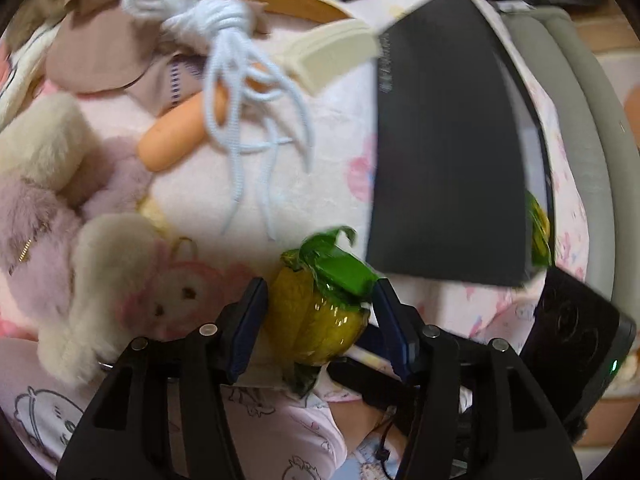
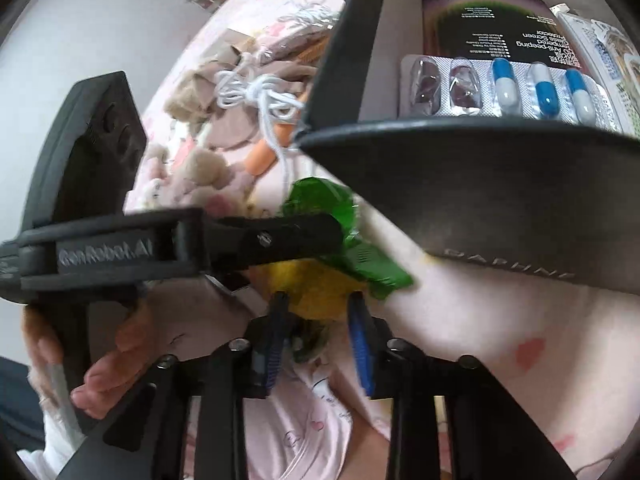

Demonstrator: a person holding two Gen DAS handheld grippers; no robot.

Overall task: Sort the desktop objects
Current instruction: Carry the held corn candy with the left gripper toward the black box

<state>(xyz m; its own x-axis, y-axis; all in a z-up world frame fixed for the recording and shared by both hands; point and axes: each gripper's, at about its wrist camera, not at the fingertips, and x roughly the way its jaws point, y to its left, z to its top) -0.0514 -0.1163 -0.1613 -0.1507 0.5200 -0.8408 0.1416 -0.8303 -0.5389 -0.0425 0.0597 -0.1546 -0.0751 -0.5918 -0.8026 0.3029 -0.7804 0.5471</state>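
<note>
Clamped in the left gripper (image 1: 318, 285): a yellow cellophane packet (image 1: 316, 322) with a green twisted top, jaws pressed onto both its flanks. Hangs low over the pink sheet (image 1: 320, 184), just beside the near corner of the black box (image 1: 448, 152). Right gripper (image 2: 317, 299) nosed up to the same packet, jaws apart around its lower end; cannot tell whether touching or only bracketing it.

Likely trouble: slippery, crinkly wrap sliding out if one side releases before the other has hold; a tear if both pull; the green tail snagging on the box wall on the way in, where a blister pack (image 2: 504, 88) already lies.

Packet's contents unreadable through the glare. Box floor mostly hidden in the left view. Background clutter, white cord (image 1: 224, 40) included, blurred.
</note>
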